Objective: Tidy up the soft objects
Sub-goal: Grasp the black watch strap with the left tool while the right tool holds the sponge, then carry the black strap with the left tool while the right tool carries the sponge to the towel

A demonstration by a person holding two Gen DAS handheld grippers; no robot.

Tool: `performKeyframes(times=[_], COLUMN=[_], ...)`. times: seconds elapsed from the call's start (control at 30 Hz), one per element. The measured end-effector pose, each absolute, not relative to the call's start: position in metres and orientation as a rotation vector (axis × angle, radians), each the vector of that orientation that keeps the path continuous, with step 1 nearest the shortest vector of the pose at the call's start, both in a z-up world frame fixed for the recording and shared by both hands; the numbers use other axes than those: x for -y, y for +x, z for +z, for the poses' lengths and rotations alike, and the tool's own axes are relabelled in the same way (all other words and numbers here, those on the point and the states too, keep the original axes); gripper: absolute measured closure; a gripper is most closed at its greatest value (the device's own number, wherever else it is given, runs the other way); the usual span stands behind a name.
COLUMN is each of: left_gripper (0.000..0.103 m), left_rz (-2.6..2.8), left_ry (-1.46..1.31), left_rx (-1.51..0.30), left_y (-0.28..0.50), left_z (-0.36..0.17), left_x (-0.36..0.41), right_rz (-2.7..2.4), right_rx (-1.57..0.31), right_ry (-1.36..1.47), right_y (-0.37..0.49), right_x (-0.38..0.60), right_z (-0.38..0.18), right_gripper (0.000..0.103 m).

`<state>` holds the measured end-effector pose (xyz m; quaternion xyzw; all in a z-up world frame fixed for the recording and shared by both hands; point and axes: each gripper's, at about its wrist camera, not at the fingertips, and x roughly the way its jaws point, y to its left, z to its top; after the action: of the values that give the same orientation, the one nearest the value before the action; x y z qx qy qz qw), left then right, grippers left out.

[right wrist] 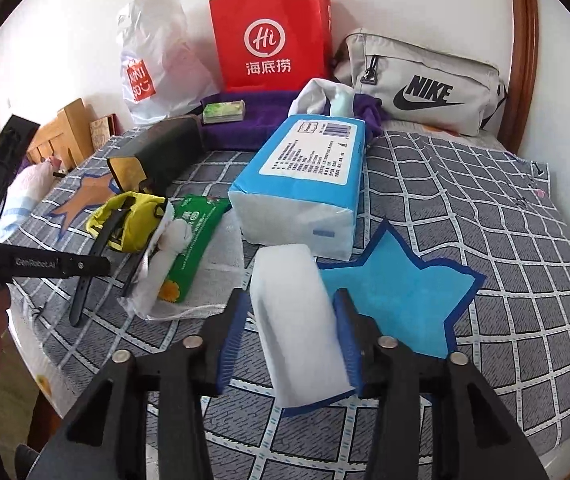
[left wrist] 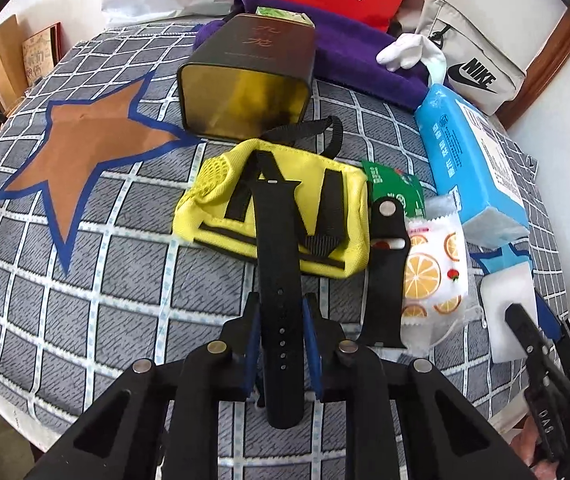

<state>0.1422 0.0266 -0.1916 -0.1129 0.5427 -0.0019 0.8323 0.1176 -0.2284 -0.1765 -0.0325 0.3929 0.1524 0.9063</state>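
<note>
My left gripper (left wrist: 281, 304) is shut on a black watch strap (left wrist: 275, 240), whose far end lies over a yellow pouch (left wrist: 273, 208). A second black strap (left wrist: 387, 264) lies to its right beside an orange-print wet-wipe packet (left wrist: 435, 272). My right gripper (right wrist: 291, 312) is shut on a white sponge block (right wrist: 299, 328), by a blue star patch (right wrist: 401, 288). The sponge also shows in the left wrist view (left wrist: 509, 320). A brown star patch (left wrist: 89, 152) lies to the left on the bed.
A blue tissue pack (right wrist: 305, 192), a green packet (right wrist: 193, 236), a dark tin box (left wrist: 245, 84), a purple towel (left wrist: 357, 60), a white sock (left wrist: 409, 52), a grey Nike bag (right wrist: 421, 84), a red paper bag (right wrist: 273, 40) and a white plastic bag (right wrist: 157, 52) sit on the checked bedcover (right wrist: 505, 240).
</note>
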Motion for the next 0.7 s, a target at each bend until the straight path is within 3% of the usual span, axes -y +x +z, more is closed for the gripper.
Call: performKeyframes(times=[0.2, 0.27, 0.3, 0.7], left_gripper=[0.084, 0.084, 0.084, 0.084], left_rz=[-0.009, -0.019, -0.024, -0.056], left_ry=[-0.227, -0.221, -0.224, -0.255], left_rx=[-1.122, -1.12, -1.119, -1.085], left_y=[0.148, 0.148, 0.147, 0.132], left_z=[-0.192, -0.192, -0.191, -0.165], left_x=[-0.024, -0.025, -0.026, -0.04], right_rz=[0.303, 0.311, 0.309, 0.316], right_rx=[-0.822, -0.819, -0.817, -0.806], right_ry=[-0.109, -0.114, -0.121, -0.109], right_y=[0.12, 0.118, 0.117, 0.108], right_x=[0.224, 0.223, 0.223, 0.226], right_z=[-0.178, -0.175, -0.174, -0.146], right_gripper=[0.055, 0.068, 0.069, 0.07])
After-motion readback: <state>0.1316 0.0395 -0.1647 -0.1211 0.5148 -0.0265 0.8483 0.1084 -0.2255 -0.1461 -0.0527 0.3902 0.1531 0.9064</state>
